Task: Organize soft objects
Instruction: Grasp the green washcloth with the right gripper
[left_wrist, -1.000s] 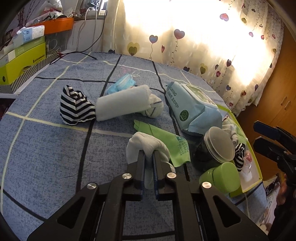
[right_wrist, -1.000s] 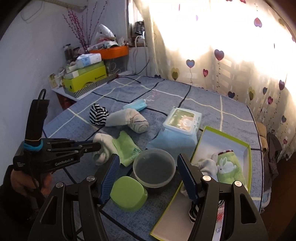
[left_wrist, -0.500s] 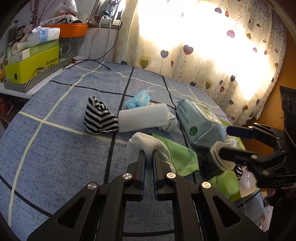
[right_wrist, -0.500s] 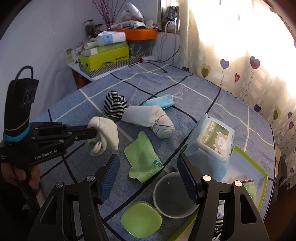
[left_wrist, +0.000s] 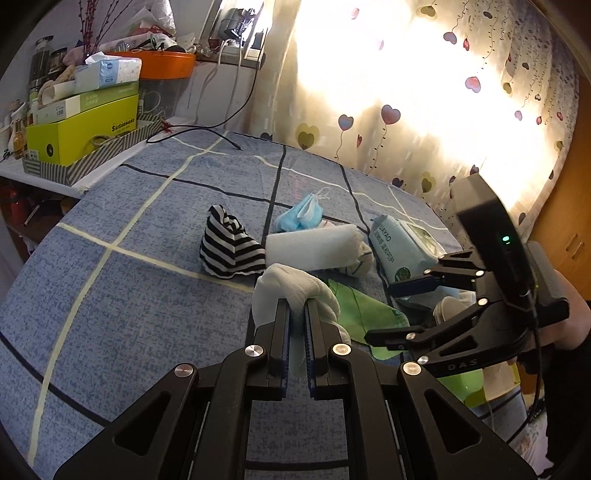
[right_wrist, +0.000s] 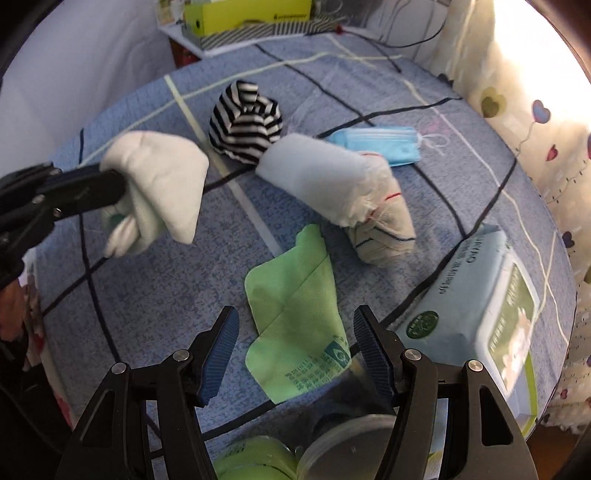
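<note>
My left gripper (left_wrist: 297, 306) is shut on a white sock (left_wrist: 291, 288) and holds it above the blue bedspread; it also shows in the right wrist view (right_wrist: 159, 181). My right gripper (right_wrist: 291, 325) is open, its fingers either side of a green cloth (right_wrist: 295, 295) lying flat; it shows from the side in the left wrist view (left_wrist: 380, 310). A striped black-and-white sock (right_wrist: 243, 118), a rolled white towel (right_wrist: 325, 177) with a rolled sock (right_wrist: 384, 229) at its end, and a blue face mask (right_wrist: 380, 144) lie beyond.
A wet-wipes pack (right_wrist: 484, 295) lies at the right. A round container (right_wrist: 343, 454) and a green lid (right_wrist: 251, 461) sit under my right gripper. A yellow-green box (left_wrist: 81, 129) and clutter stand on a shelf at the far left. Curtains (left_wrist: 424, 92) hang behind.
My right gripper has swung left and forward over the green cloth, away from the container and tray. My left gripper has lifted the white sock a little higher.
</note>
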